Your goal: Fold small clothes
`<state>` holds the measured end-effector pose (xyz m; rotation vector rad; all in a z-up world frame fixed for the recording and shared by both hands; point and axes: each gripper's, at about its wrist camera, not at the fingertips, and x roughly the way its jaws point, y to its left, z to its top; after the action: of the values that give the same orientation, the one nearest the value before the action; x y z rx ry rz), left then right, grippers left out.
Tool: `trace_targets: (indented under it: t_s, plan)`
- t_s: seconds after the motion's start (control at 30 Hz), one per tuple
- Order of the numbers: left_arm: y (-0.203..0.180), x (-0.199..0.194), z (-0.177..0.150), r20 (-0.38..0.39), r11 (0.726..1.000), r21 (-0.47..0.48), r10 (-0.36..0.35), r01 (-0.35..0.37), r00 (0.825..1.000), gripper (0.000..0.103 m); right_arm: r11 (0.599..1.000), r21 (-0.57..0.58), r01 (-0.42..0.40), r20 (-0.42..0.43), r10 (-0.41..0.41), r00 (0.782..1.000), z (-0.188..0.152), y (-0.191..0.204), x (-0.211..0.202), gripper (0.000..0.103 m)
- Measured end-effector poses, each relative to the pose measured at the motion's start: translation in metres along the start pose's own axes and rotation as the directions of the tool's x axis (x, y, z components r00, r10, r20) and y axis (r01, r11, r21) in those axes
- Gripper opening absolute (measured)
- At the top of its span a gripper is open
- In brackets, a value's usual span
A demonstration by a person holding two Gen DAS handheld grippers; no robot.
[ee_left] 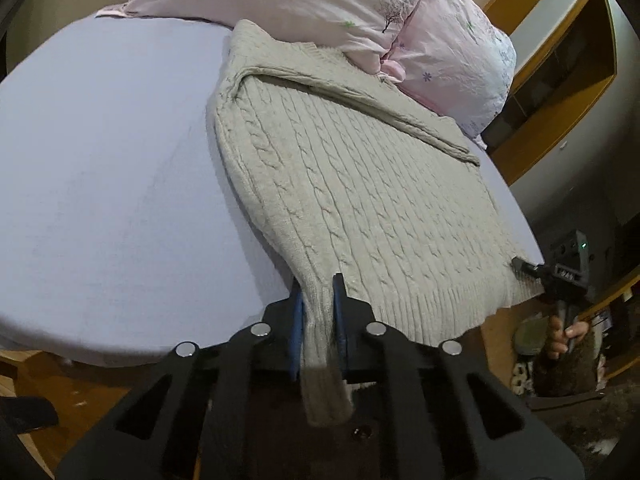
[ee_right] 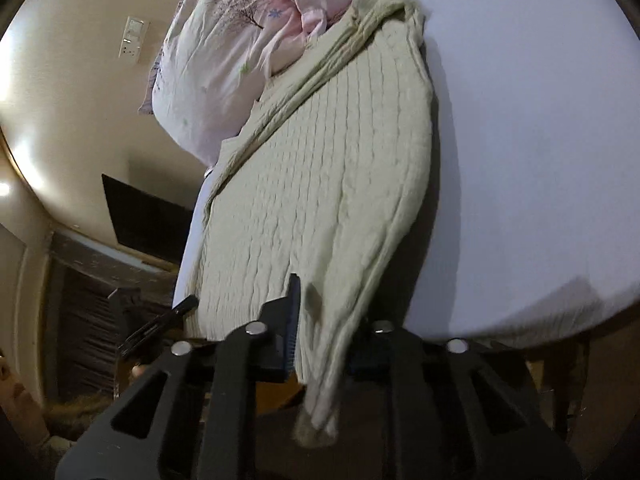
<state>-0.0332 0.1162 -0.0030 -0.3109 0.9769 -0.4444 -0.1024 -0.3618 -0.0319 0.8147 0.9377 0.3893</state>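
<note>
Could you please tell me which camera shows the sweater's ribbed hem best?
The left wrist view: the sweater hem runs plainly across the lower right. The right wrist view shows only a short, dim strip of it.

Sweater [ee_right: 320,184] covers right tongs' [ee_right: 324,320] far finger — unseen.

- Cable-knit sweater [ee_left: 344,184]: beige, ribbed along the hem, spread mostly flat and stretching away ahead of both sets of jaws.
- One sleeve lies folded slantwise across its far end, opposite the jaws.
- A narrow ribbed part of it runs between the left jaws and droops behind them.
- In the right wrist view the sweater [ee_right: 320,184] likewise passes between the jaws, its end hanging loose.
</note>
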Motion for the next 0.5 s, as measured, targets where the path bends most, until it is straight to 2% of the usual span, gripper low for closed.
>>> trace_targets:
  t_s: [0.07,0.17,0.2,0.3,0.37,0.4,0.43,0.47,0.5]
  plan:
    - [0.001,0.0,0.005,0.0,1.0,-0.002,-0.014,0.014,1.0,0.011,0.998,0.02,-0.053,0.018,0.052,0.998,0.003,-0.002,-0.003,0.007]
    - [-0.003,-0.008,0.027,0.038,0.999,0.029,-0.035,0.034,0.999,0.011,0.988,-0.01,-0.157,0.107,0.157,0.982,0.025,0.011,-0.017,0.006]
    - [-0.005,-0.013,0.041,0.07,0.998,0.048,-0.036,0.033,0.997,0.011,0.985,-0.021,-0.17,0.127,0.172,0.977,0.033,0.015,-0.019,0.006]
    - [-0.01,-0.017,0.095,0.171,0.996,0.084,-0.025,0.011,0.985,0.011,0.971,-0.069,-0.229,0.239,0.239,0.941,0.087,0.037,-0.027,0.006]
    - [-0.012,-0.01,0.134,0.231,0.997,0.076,0.003,-0.022,0.973,0.011,0.968,-0.075,-0.24,0.301,0.252,0.92,0.123,0.039,-0.024,0.006]
    - [-0.01,0.001,0.161,0.264,0.998,0.052,0.017,-0.032,0.964,0.011,0.966,-0.055,-0.251,0.345,0.254,0.903,0.15,0.037,-0.016,0.006]
    - [-0.007,0.014,0.184,0.286,0.999,0.021,0.038,-0.046,0.957,0.011,0.968,-0.033,-0.249,0.367,0.244,0.898,0.169,0.033,-0.008,0.006]
    - [-0.004,0.027,0.2,0.291,0.998,-0.006,0.056,-0.057,0.955,0.012,0.972,0.004,-0.234,0.393,0.214,0.894,0.188,0.026,0.002,0.008]
    - [0.002,0.047,0.22,0.276,0.997,-0.04,0.076,-0.068,0.958,0.012,0.98,0.064,-0.187,0.411,0.145,0.9,0.211,0.016,0.018,0.016]
